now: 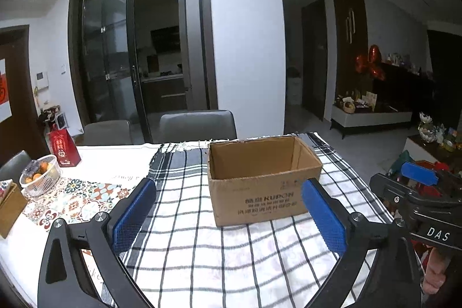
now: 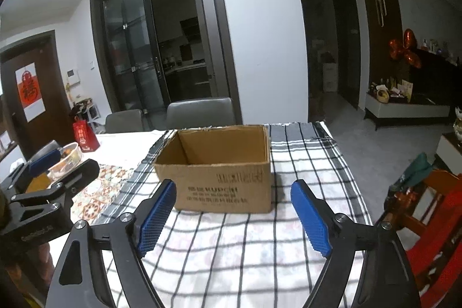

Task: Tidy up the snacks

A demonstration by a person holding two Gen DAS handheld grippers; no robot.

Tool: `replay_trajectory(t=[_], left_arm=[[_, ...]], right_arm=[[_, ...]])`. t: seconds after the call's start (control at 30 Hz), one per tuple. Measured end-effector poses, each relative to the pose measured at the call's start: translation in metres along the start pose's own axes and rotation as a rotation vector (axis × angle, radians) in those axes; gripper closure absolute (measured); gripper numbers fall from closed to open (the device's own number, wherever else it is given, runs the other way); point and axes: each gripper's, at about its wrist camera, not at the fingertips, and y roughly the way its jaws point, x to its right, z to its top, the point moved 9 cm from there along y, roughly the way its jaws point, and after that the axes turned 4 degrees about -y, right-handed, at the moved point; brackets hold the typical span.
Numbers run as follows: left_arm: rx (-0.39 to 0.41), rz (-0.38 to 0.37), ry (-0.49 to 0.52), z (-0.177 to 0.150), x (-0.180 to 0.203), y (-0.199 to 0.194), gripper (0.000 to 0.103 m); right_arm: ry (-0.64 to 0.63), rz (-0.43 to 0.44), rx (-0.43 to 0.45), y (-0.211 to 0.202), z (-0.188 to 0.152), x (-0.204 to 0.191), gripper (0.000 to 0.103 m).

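An open brown cardboard box (image 1: 260,178) stands on the black-and-white checked cloth (image 1: 231,250); what shows of its inside is bare. It also shows in the right wrist view (image 2: 222,175). My left gripper (image 1: 228,210) is open and empty, a little in front of the box. My right gripper (image 2: 234,210) is open and empty, also just in front of the box. The right gripper shows at the right edge of the left wrist view (image 1: 418,184). The left gripper shows at the left of the right wrist view (image 2: 52,172). No snacks show on the cloth.
A white wire basket of fruit (image 1: 40,175) and a red gift bag (image 1: 63,146) stand on the table's left part. Two grey chairs (image 1: 199,123) stand behind the table. A red-and-orange chair (image 2: 427,210) stands at the right.
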Motion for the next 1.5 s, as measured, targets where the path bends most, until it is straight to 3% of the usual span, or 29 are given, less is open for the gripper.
replay_trajectory(t=[0.33,0.67,1.5], left_arm=[[0.018,-0.013,-0.001,-0.009,0.004,-0.037,0.000],[0.015,-0.003,0.005,-0.018,0.003,-0.056,0.000],[0.012,0.032,0.008,-0.026,-0.003,-0.065,0.000]], right_arm=[[0.007,-0.025,0.012,-0.040,-0.015,-0.001,0.018],[0.016,-0.019,0.019,-0.055,-0.020,-0.003,0.018],[0.009,-0.024,0.028,-0.065,-0.022,-0.005,0.018]])
